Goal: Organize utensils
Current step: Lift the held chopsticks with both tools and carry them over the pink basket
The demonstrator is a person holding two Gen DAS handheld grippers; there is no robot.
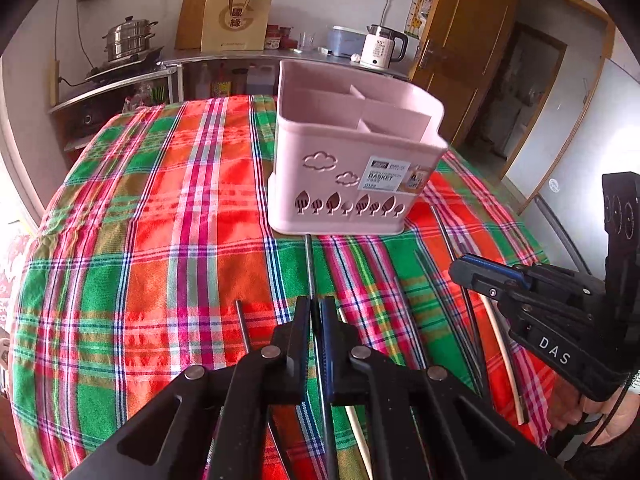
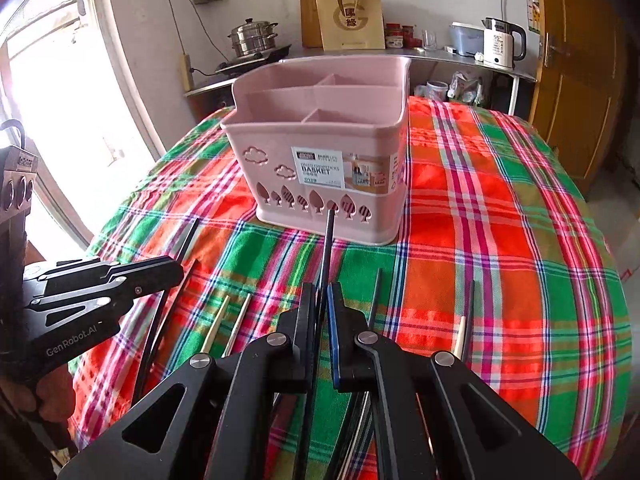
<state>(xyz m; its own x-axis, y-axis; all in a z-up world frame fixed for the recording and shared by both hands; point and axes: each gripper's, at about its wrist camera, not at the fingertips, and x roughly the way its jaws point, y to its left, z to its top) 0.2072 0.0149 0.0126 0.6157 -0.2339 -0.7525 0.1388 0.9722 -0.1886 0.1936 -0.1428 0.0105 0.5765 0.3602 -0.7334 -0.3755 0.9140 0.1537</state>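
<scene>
A pink divided chopstick basket (image 1: 352, 160) (image 2: 320, 148) stands upright on the plaid tablecloth, its compartments empty. My left gripper (image 1: 316, 304) is shut on a dark chopstick (image 1: 309, 264) that points toward the basket's base. My right gripper (image 2: 322, 292) is shut on a black chopstick (image 2: 329, 240) whose tip reaches the basket's front wall. Each gripper shows in the other's view: the right one (image 1: 464, 268) and the left one (image 2: 176, 272). Several more chopsticks, black (image 2: 374, 296) and pale (image 2: 216, 324) (image 1: 506, 360), lie on the cloth near the grippers.
The round table with its red-green plaid cloth (image 1: 160, 240) drops off at its edges. Behind it is a steel counter with a steamer pot (image 1: 130, 38), a paper bag (image 1: 236, 20) and a white kettle (image 1: 384, 46). A wooden door (image 1: 460, 40) stands at the right.
</scene>
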